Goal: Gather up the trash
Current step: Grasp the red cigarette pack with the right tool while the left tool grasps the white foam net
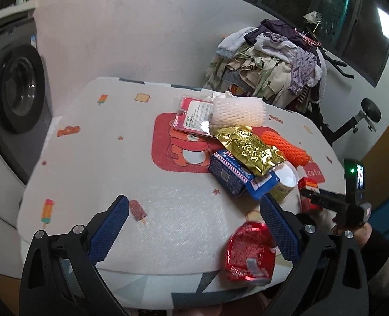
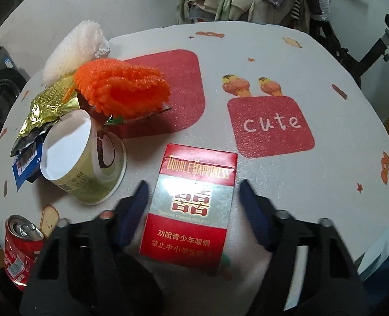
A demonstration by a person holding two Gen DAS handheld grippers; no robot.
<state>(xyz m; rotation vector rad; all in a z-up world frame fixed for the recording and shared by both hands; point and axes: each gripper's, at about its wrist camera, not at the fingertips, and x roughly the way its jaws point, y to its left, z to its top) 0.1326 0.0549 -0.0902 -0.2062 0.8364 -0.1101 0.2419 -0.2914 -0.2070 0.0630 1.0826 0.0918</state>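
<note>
Lying flat on the white patterned table [image 2: 286, 52], a red cigarette pack [image 2: 191, 205] is framed between the blue fingers of the right gripper [image 2: 193, 205]; a gap is seen on each side, so the pads are not pressed on it and nothing is grasped. Just left of the pack, a yellow paper cup [image 2: 84, 163] is tipped on its side, with an orange foam net [image 2: 123, 89], a gold foil wrapper [image 2: 47, 105] and a white foam net [image 2: 70, 50] piled beyond it. A crushed red can [image 1: 249, 252] is seen at the near table edge, beside the right finger of the left gripper [image 1: 194, 226], whose jaws are spread wide and empty. A blue box [image 1: 231, 176] is tucked under the foil.
</note>
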